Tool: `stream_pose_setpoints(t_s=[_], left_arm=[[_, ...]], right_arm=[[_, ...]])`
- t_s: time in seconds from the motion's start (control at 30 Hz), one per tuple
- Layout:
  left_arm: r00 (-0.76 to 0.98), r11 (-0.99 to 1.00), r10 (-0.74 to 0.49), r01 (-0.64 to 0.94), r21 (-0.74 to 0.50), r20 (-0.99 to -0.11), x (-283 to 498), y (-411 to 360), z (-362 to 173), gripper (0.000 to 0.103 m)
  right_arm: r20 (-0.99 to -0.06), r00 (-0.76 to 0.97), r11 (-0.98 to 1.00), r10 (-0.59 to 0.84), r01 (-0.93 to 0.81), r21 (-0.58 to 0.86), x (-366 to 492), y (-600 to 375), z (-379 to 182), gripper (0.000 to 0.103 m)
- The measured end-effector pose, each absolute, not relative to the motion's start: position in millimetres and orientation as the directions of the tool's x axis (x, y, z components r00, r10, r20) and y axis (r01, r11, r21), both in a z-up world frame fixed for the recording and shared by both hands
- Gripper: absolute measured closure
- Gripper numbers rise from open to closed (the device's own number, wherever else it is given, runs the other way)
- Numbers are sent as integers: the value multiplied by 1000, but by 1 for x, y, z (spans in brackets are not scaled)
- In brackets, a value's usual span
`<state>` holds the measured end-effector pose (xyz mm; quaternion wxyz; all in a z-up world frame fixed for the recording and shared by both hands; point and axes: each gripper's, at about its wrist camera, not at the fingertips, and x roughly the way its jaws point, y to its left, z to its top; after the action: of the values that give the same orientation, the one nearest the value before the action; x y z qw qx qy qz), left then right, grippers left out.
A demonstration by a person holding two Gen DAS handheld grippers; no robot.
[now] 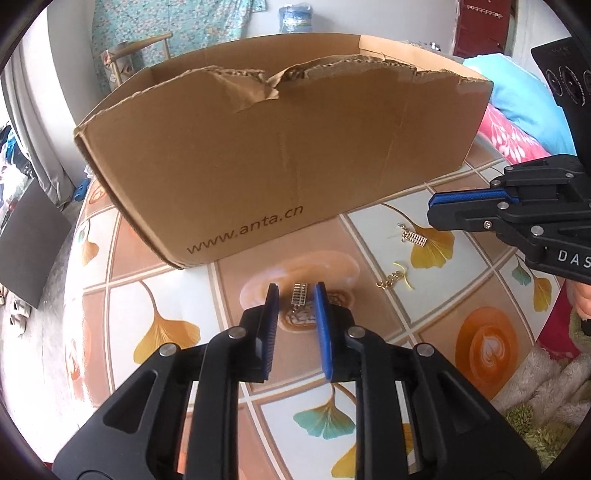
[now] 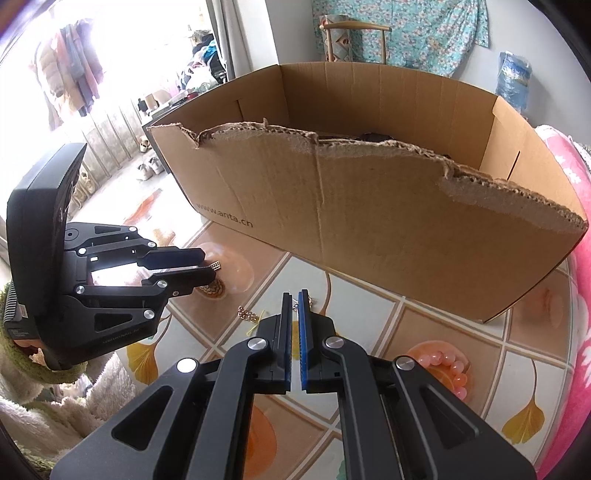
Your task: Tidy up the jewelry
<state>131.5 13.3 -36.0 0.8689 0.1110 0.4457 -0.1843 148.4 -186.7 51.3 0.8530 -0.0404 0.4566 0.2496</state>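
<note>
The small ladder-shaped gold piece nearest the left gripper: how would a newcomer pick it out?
Start at the torn cardboard box and drop to the tablecloth below its printed web address. The gold ladder earring lies between the left gripper pads, untouched; its twin lies farther right.

Brown cardboard box [image 1: 280, 147] with darker brown printed letters on the side and a paler torn edge. Tablecloth [image 1: 122, 280] in white and terracotta squares, with yellow and teal ginkgo leaves and orange coffee cups. Black left gripper [image 1: 295, 293] with blue pads; the same black and blue on the right gripper [image 2: 294, 295]. Gold earring [image 1: 300, 294], gold chain [image 1: 389, 279] beside a yellow-green tie [image 1: 404, 275]. Pink bead bracelet [image 2: 448, 365]. Teal flowered cloth [image 2: 402, 33] on the wall. Pink flowered fabric [image 1: 511, 138].
</note>
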Motion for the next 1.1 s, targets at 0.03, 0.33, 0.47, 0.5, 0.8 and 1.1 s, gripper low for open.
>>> stream_pose_setpoints(t_s=[0.03,0.33,0.47,0.5,0.8,1.1], left_arm=[[533,906,-223,422,28,-816,133,12,-36,85],[532,892,-240,450,31,-812,132,6,-36,98],[535,893,-236,448,36,-811,130,5,-36,99],[536,894,-237,448,35,-811,130,5,-36,99],[545,899,-226,435,42,-807,124,10,-37,99],[554,909,-226,417,32,-801,123,15,-36,99]], right_arm=[[-800,457,872,389,-462,161,149,-187,51,99],[-794,458,876,399,-446,183,153,-192,49,99],[-794,453,873,406,-450,190,152,-193,49,99],[-798,440,868,412,-457,196,152,-193,48,99],[-831,424,872,361,-468,140,155,-181,37,80],[-847,433,861,308,-505,55,160,-160,29,93]])
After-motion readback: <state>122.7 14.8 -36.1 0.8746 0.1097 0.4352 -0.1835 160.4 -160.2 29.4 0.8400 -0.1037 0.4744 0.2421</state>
